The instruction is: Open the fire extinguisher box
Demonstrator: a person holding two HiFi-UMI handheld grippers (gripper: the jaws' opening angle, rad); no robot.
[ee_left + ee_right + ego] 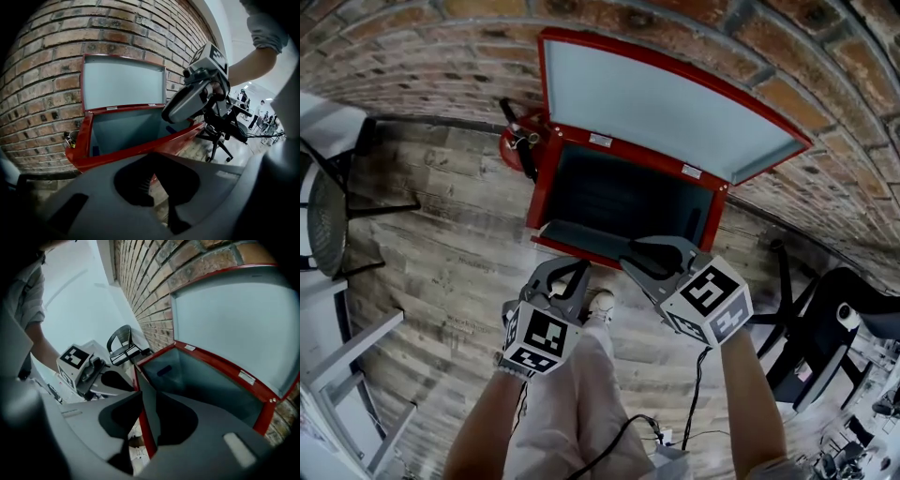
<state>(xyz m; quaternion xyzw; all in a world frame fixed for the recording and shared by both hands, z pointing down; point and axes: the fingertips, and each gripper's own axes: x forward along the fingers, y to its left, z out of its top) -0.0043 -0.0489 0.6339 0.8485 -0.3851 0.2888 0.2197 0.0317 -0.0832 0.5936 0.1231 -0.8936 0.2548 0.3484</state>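
Fire extinguisher box (542, 183) sat on the floor against the brick wall, lid (666, 94) up; right tool (630, 255) was opening around its front flap (581, 234), presumably letting go, while left tool (579, 272) hung closed and empty.

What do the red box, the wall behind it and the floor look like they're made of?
The red box: likely painted sheet metal, with thin straight edges, glossy red outside, pale grey inside. The wall: rough exposed brick with mortar joints. The floor: wood-look planks with weathered grey-brown grain; real wood or laminate, can't tell.
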